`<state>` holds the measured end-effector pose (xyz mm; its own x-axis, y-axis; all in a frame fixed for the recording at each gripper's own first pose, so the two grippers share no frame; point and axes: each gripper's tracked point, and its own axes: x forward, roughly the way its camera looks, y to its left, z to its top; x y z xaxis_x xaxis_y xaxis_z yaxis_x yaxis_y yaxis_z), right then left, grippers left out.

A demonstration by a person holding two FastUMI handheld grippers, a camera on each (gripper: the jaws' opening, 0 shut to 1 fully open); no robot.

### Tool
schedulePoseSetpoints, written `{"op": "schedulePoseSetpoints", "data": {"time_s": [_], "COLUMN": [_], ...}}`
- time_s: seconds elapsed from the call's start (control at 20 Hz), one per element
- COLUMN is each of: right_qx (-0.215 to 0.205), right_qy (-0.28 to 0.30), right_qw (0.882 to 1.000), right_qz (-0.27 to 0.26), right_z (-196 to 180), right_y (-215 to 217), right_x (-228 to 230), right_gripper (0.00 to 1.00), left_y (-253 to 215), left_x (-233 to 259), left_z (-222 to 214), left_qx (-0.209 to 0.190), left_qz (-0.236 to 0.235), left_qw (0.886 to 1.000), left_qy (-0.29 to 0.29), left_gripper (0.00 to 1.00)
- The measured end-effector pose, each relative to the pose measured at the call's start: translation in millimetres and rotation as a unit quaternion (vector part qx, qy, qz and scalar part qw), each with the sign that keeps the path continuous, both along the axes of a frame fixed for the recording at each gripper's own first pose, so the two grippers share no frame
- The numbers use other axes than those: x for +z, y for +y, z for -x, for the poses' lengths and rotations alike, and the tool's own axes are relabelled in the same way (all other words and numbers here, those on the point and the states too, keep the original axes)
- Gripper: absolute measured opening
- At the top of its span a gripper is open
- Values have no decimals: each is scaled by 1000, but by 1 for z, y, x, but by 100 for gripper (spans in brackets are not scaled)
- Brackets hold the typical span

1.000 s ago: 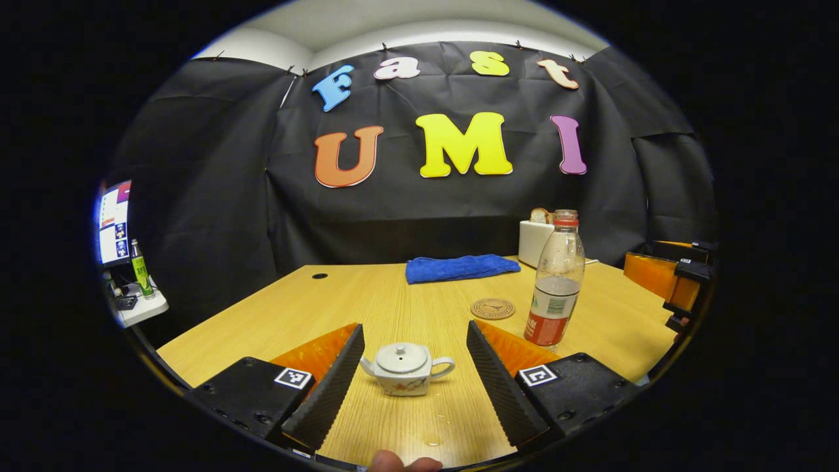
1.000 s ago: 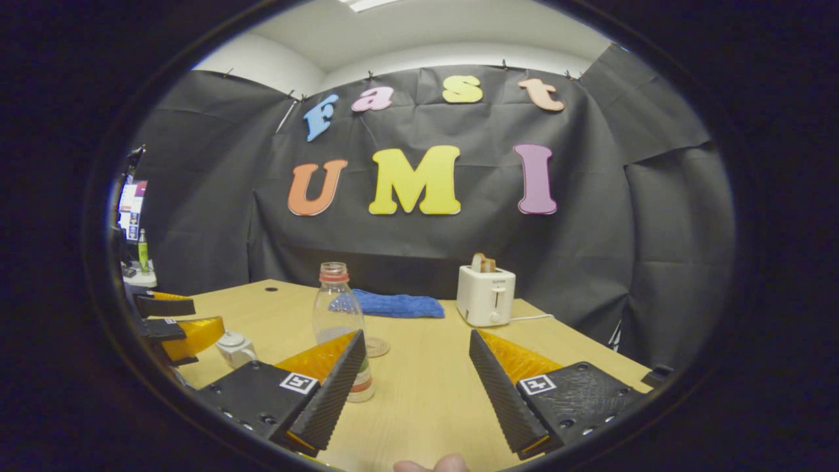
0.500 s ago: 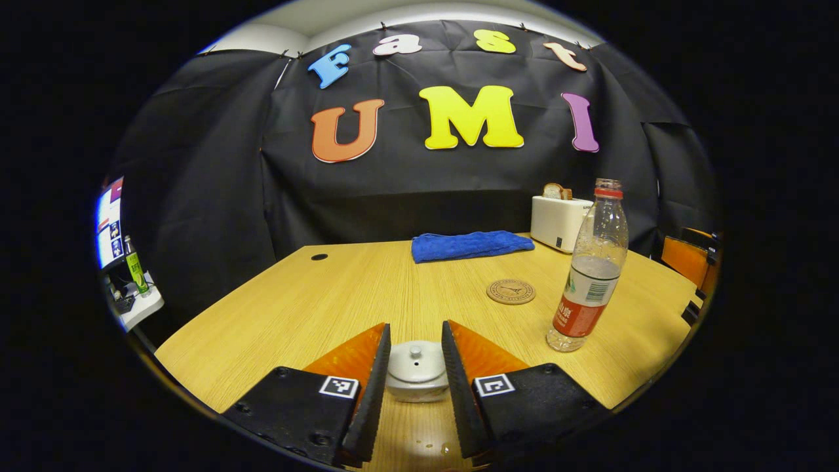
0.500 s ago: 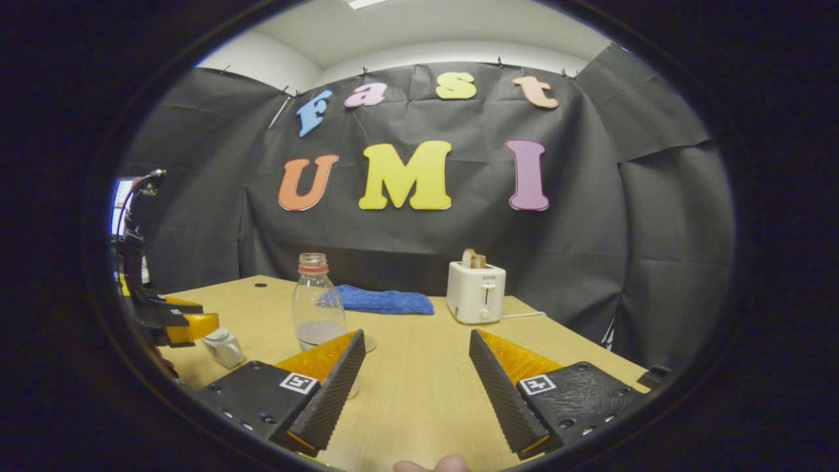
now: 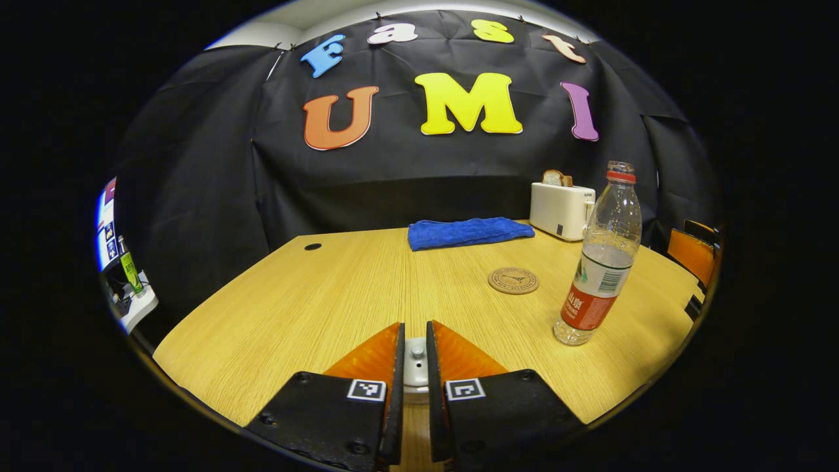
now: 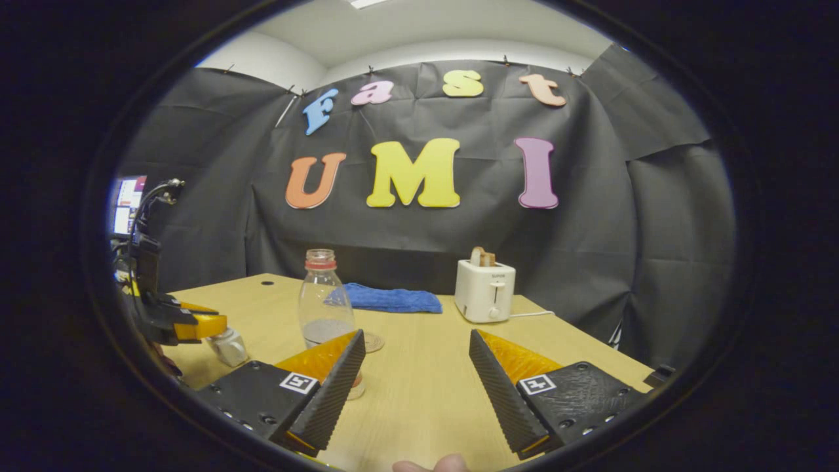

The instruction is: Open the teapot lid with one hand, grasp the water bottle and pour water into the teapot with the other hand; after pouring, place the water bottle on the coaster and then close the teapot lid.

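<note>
In the left gripper view my left gripper (image 5: 414,330) is shut on the knob of the white teapot lid (image 5: 415,362); its fingers hide the pot body. The clear water bottle (image 5: 600,262), red-labelled, uncapped and partly full, stands upright to the right, with the round cork coaster (image 5: 513,280) just left of it and farther back. In the right gripper view my right gripper (image 6: 416,339) hangs open over the table, nothing between its fingers. The bottle (image 6: 324,305) stands just past its left finger. Farther left the left gripper (image 6: 190,324) sits on top of the teapot (image 6: 229,346).
A folded blue towel (image 5: 468,233) and a white toaster (image 5: 560,210) holding bread stand at the back of the wooden table (image 5: 295,308). A side shelf with a monitor (image 5: 105,223) and a green bottle (image 5: 128,270) is off the table's left edge.
My left gripper came down over the teapot and its fingers drew together from wide open onto the lid knob. The right gripper stayed open and barely shifted.
</note>
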<state>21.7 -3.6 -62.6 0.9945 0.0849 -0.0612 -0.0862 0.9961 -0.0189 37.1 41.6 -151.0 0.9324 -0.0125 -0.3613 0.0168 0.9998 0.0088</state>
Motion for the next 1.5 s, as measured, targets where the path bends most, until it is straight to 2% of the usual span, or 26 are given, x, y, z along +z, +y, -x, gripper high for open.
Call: {"op": "schedulePoseSetpoints", "data": {"time_s": [0.1, 0.2, 0.25, 0.3, 0.35, 0.4, 0.5, 0.7, 0.8, 0.95, 1.25, 1.5], "right_qx": [16, 33, 39, 46, 51, 56, 71, 89, 92, 92, 91, 89], "right_qy": [-4, -7, -6, -2, 3, 7, 21, 35, 39, 47, 84, 84], "right_qw": [1000, 999, 999, 999, 999, 998, 997, 995, 995, 994, 992, 992], "right_qz": [-1, -2, -2, -2, -4, -7, -22, -31, -30, -28, -35, -18], "right_z": [3, 5, 6, 6, 6, 6, 6, 1, -5, -23, -55, -57], "right_y": [8, 17, 21, 25, 29, 32, 44, 62, 68, 79, 91, 96], "right_x": [1, 2, 1, -2, -5, -8, -13, -21, -24, -31, -58, -57], "right_gripper": [98, 95, 98, 95, 98, 95, 98, 96, 98, 96, 98, 80], "left_y": [-2, -3, -3, -3, -2, 0, 1, 2, 2, -4, 2, 18], "left_x": [0, 0, 3, 4, 5, 5, 9, 30, 41, 61, 83, 76], "left_z": [-1, -1, -1, 0, 1, 1, 2, 5, 9, 20, 34, 36], "left_qx": [-6, -11, -15, -17, -19, -19, -17, -20, -24, -35, -30, -13], "left_qz": [8, 7, 9, 13, 16, 17, 29, 27, 32, 51, 59, 61], "left_qw": [1000, 1000, 1000, 1000, 1000, 1000, 999, 999, 998, 996, 994, 994], "left_qy": [1, 3, 3, 3, 1, -1, -6, -29, -41, -61, -92, -87], "left_gripper": [13, 8, 7, 5, 5, 4, 4, 4, 4, 4, 4, 4]}}
